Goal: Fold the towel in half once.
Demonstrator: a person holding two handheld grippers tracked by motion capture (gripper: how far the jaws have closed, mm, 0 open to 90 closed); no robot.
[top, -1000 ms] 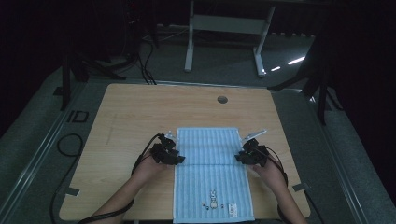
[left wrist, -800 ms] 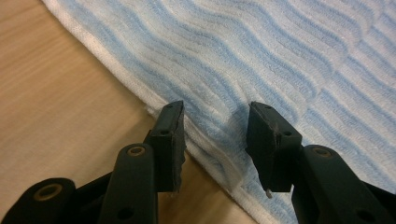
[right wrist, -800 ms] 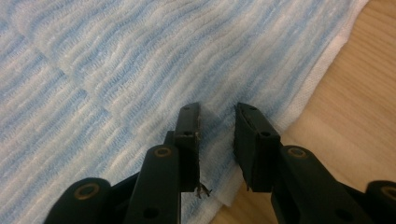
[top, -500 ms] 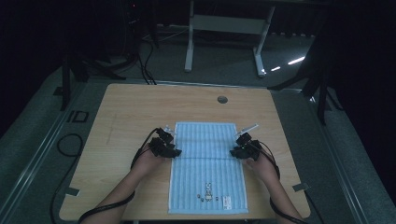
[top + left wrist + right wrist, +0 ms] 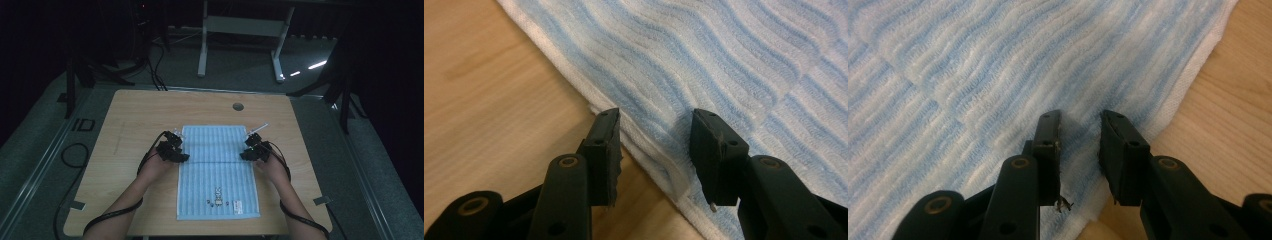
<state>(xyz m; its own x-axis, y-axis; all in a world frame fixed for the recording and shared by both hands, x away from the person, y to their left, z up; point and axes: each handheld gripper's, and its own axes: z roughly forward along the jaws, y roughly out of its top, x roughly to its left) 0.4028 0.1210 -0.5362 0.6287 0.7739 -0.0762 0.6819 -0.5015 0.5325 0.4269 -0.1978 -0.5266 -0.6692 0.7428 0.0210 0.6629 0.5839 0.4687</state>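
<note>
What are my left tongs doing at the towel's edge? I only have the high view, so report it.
Observer: In the left gripper view the left tongs stand open. One jaw is over the bare table, the other over the blue towel, with the white hem between them.
Operator: Now give me the right side.
Observer: The right tongs are open too, with a narrower gap. Both jaw tips are over the towel, just inside its edge.
Operator: Tell me whether the cloth lies flat there.
Observer: By the left tongs the hem looks slightly raised in a small fold. Under the right tongs I cannot tell.
</note>
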